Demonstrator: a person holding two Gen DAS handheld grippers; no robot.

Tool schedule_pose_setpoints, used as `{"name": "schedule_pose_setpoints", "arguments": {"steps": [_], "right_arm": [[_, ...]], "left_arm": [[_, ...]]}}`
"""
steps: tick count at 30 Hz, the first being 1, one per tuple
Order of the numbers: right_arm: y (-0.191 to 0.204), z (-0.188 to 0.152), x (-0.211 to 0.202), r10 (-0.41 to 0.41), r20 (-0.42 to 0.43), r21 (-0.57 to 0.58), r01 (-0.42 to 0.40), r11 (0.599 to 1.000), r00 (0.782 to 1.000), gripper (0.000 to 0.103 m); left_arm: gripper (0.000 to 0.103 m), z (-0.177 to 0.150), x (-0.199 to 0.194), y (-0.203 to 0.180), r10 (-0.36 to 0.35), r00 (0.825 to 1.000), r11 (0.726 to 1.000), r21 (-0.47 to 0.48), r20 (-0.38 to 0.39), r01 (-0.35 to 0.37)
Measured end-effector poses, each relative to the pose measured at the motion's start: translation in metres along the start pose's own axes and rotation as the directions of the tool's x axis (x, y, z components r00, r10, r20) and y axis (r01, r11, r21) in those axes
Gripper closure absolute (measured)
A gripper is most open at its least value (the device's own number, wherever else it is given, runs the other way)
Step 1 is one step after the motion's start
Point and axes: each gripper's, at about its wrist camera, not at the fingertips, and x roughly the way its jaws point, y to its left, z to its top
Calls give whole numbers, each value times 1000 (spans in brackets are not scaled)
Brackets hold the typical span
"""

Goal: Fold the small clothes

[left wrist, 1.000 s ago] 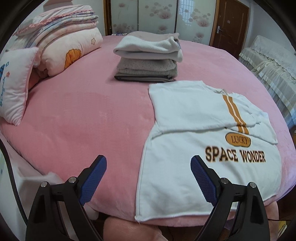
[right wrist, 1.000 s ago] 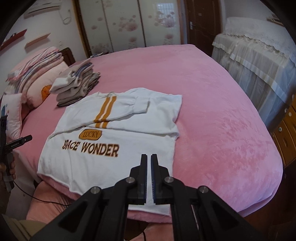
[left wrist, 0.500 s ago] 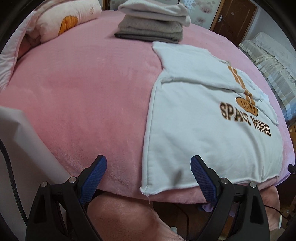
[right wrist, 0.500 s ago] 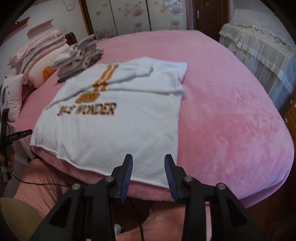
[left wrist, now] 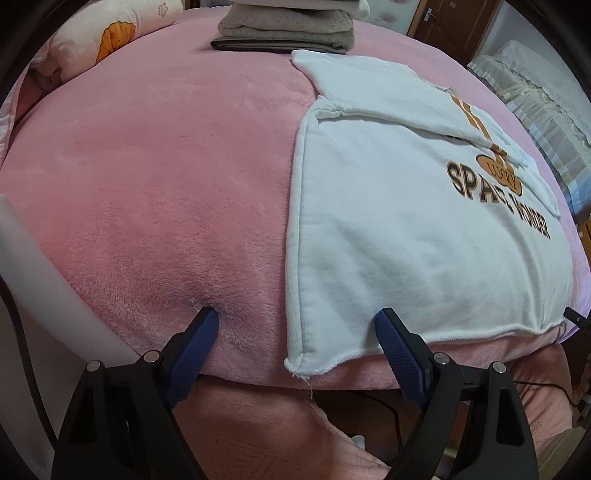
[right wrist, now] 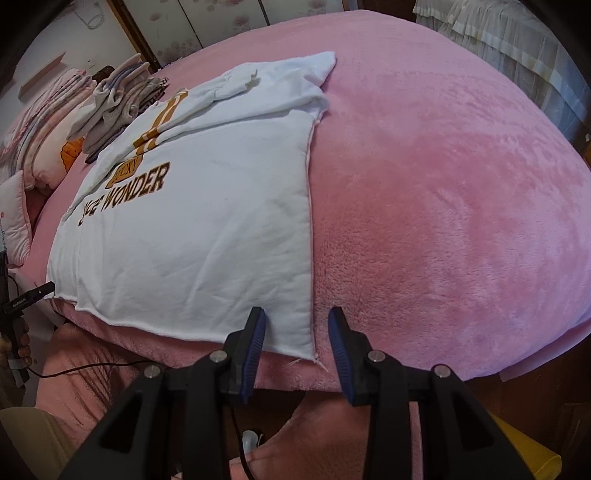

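A white shirt [left wrist: 406,221] printed "SPACE WONDER" lies flat on the pink bed, sleeves folded in over its chest. It also shows in the right wrist view [right wrist: 207,221]. My left gripper [left wrist: 295,325] is open and straddles the shirt's near left hem corner, its tips pressing into the blanket. My right gripper [right wrist: 296,325] is open and straddles the near right hem corner. Neither holds cloth.
A stack of folded clothes [left wrist: 288,33] sits at the far end of the shirt, also seen in the right wrist view [right wrist: 118,107]. Pillows and folded quilts [left wrist: 110,40] lie far left. The pink blanket [right wrist: 443,203] spreads to the right. A cable [right wrist: 92,367] hangs below the bed edge.
Both grippers moved down and forward to the shirt's near hem corners. The right gripper went from shut to open. The left stayed open.
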Motion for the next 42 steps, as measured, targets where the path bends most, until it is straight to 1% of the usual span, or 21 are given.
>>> {"name": "schedule_pose_setpoints", "arguments": {"steps": [4, 8, 10, 12, 14, 24, 25, 26, 28, 30, 31, 32, 33, 34, 36, 40, 42], "right_arm": [[1, 0, 5, 5, -10, -5, -5, 1000, 1000, 67], [1, 0, 5, 12, -10, -4, -12, 1000, 1000, 68], [2, 0, 4, 13, -10, -6, -13, 1000, 1000, 68], [2, -1, 5, 16, -11, -7, -16, 1000, 1000, 70], [3, -1, 6, 24, -15, -7, -24, 1000, 1000, 75], [5, 0, 7, 15, -26, -7, -15, 1000, 1000, 75], [6, 0, 8, 15, -26, -5, -15, 1000, 1000, 75], [5, 0, 8, 17, -24, -2, -17, 1000, 1000, 75], [4, 0, 7, 18, -22, 0, -18, 1000, 1000, 75], [5, 0, 7, 21, -20, -5, -21, 1000, 1000, 82], [6, 0, 7, 17, -20, -9, -17, 1000, 1000, 89], [7, 0, 7, 14, -20, -12, -14, 1000, 1000, 95], [9, 0, 6, 13, -18, -16, -13, 1000, 1000, 95], [10, 0, 5, 7, -15, -21, -7, 1000, 1000, 96], [12, 0, 4, -1, -13, -33, 1, 999, 1000, 97], [14, 1, -8, 8, 7, -40, -8, 999, 1000, 98], [13, 2, -17, 26, 25, -36, -25, 999, 999, 98]], "left_arm": [[17, -1, 3, 1, 0, 1000, 1000, -4, -6, 0], [31, 0, 2, -1, -35, 999, 999, -5, -13, 35], [35, 1, 1, -1, -61, 998, 998, -8, -11, 61], [35, 2, 2, 1, -77, 997, 997, -22, -12, 77], [35, 2, 2, 3, -90, 996, 996, -30, -14, 90], [35, 0, 7, 1, -88, 996, 996, -5, -34, 88], [38, 2, 9, -2, -89, 995, 996, -3, -36, 89], [46, 3, 8, -3, -97, 995, 995, -1, -37, 97], [57, 4, 9, -6, -105, 994, 994, 2, -44, 105], [62, 4, 9, -10, -94, 995, 995, 8, -43, 95], [70, 4, 9, -10, -99, 994, 995, 7, -45, 99], [78, 4, 9, -11, -102, 994, 995, 4, -46, 102], [82, 4, 8, -11, -98, 994, 995, 1, -44, 98], [92, 3, 6, -10, -98, 994, 995, 0, -43, 98], [95, 3, 3, -12, -95, 995, 995, 2, -40, 96], [97, 5, -7, -21, -54, 998, 998, 27, -24, 54], [98, 7, -13, -21, -66, 998, 998, 11, -20, 66]]}}
